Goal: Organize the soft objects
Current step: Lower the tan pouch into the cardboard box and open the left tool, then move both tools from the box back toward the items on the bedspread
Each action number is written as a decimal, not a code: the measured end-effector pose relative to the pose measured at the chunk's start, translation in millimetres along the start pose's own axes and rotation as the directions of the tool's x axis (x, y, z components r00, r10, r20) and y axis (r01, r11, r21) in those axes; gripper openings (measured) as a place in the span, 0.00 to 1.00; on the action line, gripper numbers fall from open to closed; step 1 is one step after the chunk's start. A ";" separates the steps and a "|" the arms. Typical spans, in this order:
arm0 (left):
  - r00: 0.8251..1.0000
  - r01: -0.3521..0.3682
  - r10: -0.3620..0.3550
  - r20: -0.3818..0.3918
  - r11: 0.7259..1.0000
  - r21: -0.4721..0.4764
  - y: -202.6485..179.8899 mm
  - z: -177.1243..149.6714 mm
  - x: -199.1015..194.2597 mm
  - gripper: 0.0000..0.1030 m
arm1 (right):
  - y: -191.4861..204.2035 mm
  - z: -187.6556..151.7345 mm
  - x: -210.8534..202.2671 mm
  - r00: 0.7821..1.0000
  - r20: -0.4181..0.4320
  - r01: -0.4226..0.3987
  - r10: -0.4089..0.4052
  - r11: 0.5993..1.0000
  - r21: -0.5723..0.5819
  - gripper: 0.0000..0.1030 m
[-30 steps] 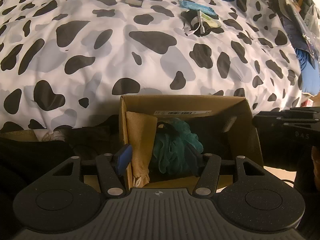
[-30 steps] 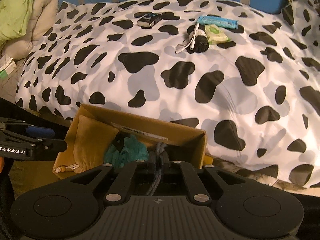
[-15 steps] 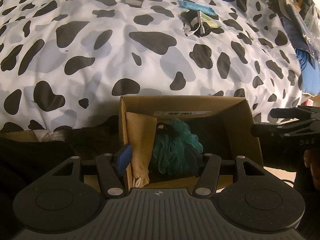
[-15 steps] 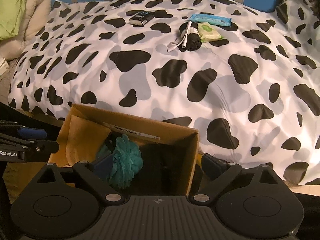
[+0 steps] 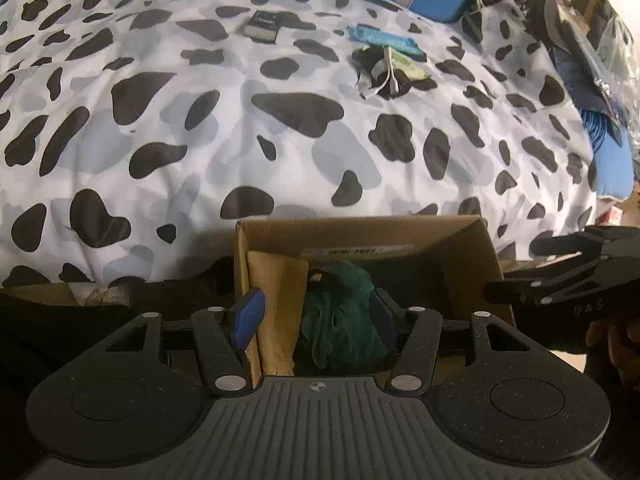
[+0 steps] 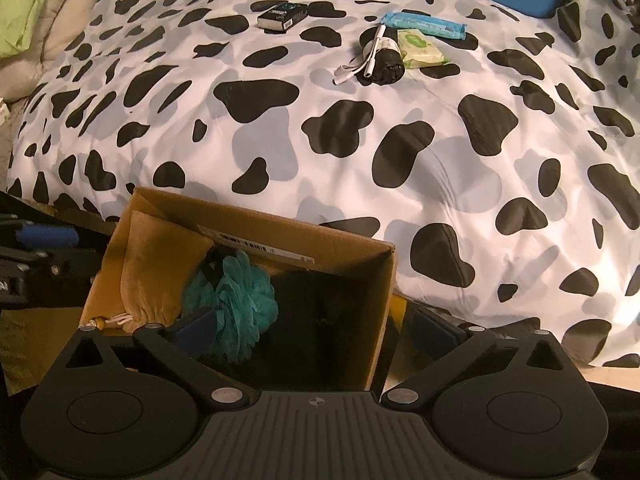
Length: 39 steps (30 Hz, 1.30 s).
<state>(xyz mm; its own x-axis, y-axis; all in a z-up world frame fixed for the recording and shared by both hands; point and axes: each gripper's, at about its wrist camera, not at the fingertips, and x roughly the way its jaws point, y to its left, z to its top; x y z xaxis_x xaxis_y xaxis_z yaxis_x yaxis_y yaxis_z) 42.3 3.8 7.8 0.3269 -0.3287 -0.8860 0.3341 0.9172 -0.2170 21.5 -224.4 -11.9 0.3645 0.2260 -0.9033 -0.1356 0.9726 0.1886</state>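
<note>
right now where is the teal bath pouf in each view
Left wrist: teal bath pouf low centre, inside the cardboard box, right of a tan pouch.
Right wrist: pouf lower left of centre, same box.
Shared landmark: barcode label on the box's far wall.

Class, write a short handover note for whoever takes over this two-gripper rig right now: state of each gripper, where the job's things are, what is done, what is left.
Left gripper: half open, straddling the left wall of the cardboard box; whether it grips the wall is unclear.
Right gripper: jaws opening, nothing between them, over the box's right wall.
In the box: teal bath pouf, tan drawstring pouch, something dark beside the pouf.
On the cow-print duvet: black rolled bundle, wipes packs, small dark box.
Left: probably the bundle, perhaps the wipes.
</note>
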 end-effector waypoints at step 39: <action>0.998 -0.055 0.053 0.046 0.998 0.040 -5.4 12.9 3.4 0.72 | -8.3 32.2 -4.0 0.994 0.094 0.053 -0.056 0.998 0.028 1.00</action>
<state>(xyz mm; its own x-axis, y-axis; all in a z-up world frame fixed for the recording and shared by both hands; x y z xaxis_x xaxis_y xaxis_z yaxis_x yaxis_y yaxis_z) 53.1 -5.1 11.2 0.3846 -0.2897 -0.8764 0.3506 0.9242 -0.1516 50.9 -231.7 2.5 0.4565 0.1756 -0.8722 -0.0904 0.9844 0.1509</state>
